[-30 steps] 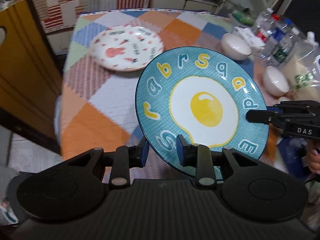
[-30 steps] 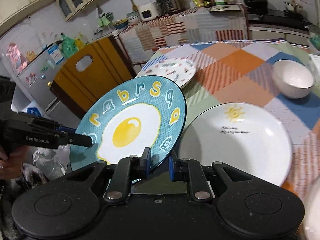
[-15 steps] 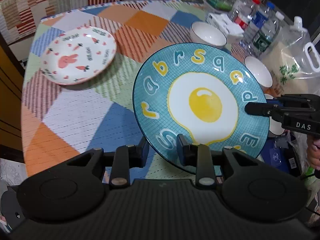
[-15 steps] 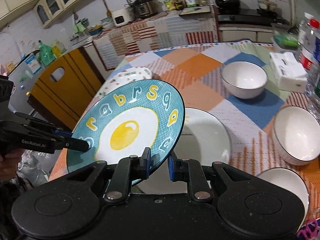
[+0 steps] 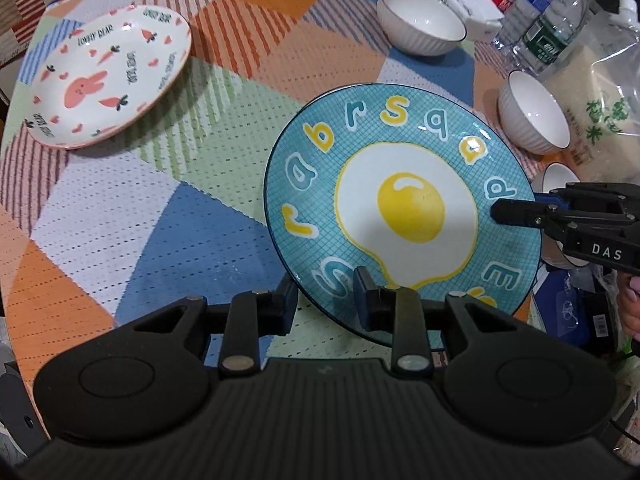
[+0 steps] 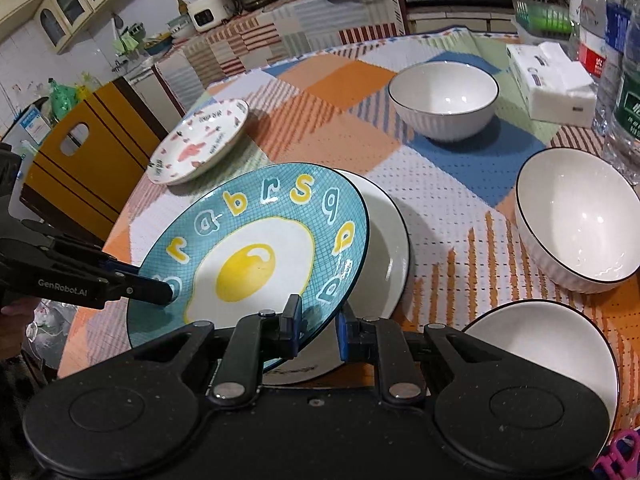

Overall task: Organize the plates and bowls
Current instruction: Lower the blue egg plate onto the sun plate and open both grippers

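A blue plate with a fried-egg picture and letters (image 5: 400, 208) is held tilted above the table by both grippers. My left gripper (image 5: 325, 296) is shut on its near rim; it also shows in the right wrist view (image 6: 160, 289). My right gripper (image 6: 318, 326) is shut on the opposite rim of the blue plate (image 6: 256, 256); it shows in the left wrist view (image 5: 516, 210). The blue plate hangs just over a white plate (image 6: 390, 240). A rabbit-print plate (image 5: 104, 80) lies at the far left. White bowls (image 6: 444, 98) (image 6: 576, 218) (image 6: 560, 356) stand on the right.
The table wears a patchwork cloth (image 5: 200, 208). Water bottles (image 5: 548, 36), a tissue pack (image 6: 552, 80) and a clear bag of rice (image 5: 600, 120) crowd the right side. A yellow chair back (image 6: 80, 152) stands beyond the left table edge.
Both grippers have carried the blue plate forward over the table and lower, so it now hangs over the white plate. Both grips on its rim are unchanged.
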The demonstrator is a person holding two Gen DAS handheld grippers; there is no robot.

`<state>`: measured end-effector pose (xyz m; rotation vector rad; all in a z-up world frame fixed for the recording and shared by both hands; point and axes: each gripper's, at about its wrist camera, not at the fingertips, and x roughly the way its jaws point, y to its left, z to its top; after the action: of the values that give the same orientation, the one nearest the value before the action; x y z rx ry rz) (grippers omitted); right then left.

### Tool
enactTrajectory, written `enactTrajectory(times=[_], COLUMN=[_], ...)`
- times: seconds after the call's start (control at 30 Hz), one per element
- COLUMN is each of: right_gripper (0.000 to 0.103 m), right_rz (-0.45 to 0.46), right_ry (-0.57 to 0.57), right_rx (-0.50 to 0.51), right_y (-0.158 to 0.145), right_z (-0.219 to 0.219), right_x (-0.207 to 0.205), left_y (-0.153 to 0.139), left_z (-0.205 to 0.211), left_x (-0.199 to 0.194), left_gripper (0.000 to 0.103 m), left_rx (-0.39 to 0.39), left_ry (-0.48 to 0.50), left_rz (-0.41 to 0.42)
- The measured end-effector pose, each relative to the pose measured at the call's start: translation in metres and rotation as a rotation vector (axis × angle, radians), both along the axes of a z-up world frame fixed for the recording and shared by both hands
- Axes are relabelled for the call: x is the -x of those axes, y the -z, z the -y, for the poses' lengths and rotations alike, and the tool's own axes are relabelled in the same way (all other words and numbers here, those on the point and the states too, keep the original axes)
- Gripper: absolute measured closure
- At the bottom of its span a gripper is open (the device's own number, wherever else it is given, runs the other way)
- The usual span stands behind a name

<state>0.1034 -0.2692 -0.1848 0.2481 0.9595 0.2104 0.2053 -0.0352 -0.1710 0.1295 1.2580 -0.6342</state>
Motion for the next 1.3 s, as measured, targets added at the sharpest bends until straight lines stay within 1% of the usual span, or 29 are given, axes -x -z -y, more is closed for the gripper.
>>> enactTrajectory(times=[0.23,0.37,0.47,0.53,0.67,0.77,0.87,1.0,1.1,1.2,1.3], right_gripper=[0.081,0.081,0.081,0.079,0.076,0.075,0.073,0.075,0.074,0.077,0.077], right_rz=[-0.038,-0.045,-0.051,-0.067,-0.093,-0.152,-0.132,-0.146,-0.121,-0.118,-0.083], right_ry=[-0.018,-0.033,-0.036,-0.035,-0.028,0.032,0.022,0.019,-0.004,0.026,0.035], right_rx=[0.035,0.054,0.067,0.089,0.179,0.244,0.331,0.396,0.468,0.448,0.397], right_y=[0.010,0.013,0.011,0.011,0.008,0.005,0.007,0.013,0.016,0.012,-0.004], right_z=[0.004,0.004,0.004,0.002,-0.011,-0.022,-0.033,-0.038,-0.047,-0.044,-0.045], right_x=[-0.008,-0.012,-0.016,-0.018,-0.021,-0.026,-0.027,-0.029,-0.026,-0.026,-0.019], left_y=[0.013,0.016,0.019,0.020,0.023,0.026,0.027,0.028,0.028,0.018,0.000], left_z=[0.011,0.014,0.016,0.017,0.017,0.019,0.021,0.022,0.019,0.013,0.004], left_x=[-0.007,-0.008,-0.011,-0.012,-0.014,-0.013,-0.013,-0.013,-0.016,-0.015,-0.011], left_gripper=[0.075,0.075,0.075,0.075,0.075,0.075,0.075,0.076,0.076,0.076,0.076], left_rx=[-0.025,-0.038,-0.039,-0.043,-0.036,-0.034,-0.031,-0.031,-0.024,-0.018,-0.015], left_ry=[-0.011,-0.021,-0.030,-0.031,-0.045,-0.051,-0.055,-0.055,-0.062,-0.062,-0.066], left_rz=[-0.051,-0.045,-0.065,-0.073,-0.095,-0.101,-0.107,-0.107,-0.121,-0.097,-0.050])
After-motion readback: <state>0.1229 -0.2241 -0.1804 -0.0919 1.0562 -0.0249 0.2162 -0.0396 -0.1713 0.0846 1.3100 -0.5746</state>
